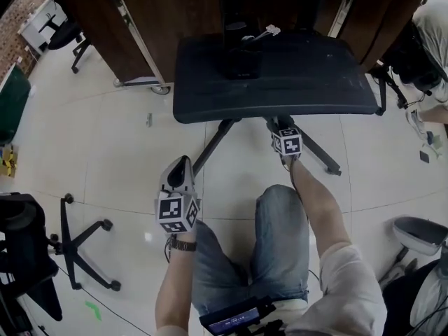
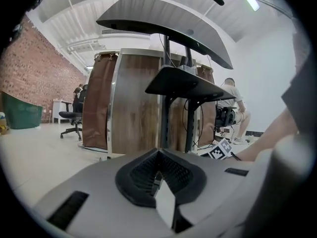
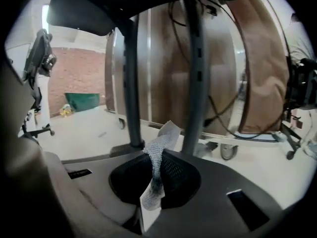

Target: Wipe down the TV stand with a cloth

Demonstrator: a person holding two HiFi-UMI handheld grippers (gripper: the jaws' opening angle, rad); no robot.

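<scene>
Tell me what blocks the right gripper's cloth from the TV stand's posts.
Nothing visible. The white mesh cloth, pinched in the right gripper, faces the stand's dark metal posts with only open air between.

TV stand [image 1: 315, 75] ahead, partition [image 1: 140, 19] behind it, office chair [image 1: 59, 30] far left

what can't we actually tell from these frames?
Head view: the cloth doesn't show; the right gripper holding it sits at the shelf edge and covers it.
Right gripper view: whether the cloth touches the post is unclear.
Head view: the things on the shelf are too dark to name.
Head view: the feet are partly covered by the shelf.
</scene>
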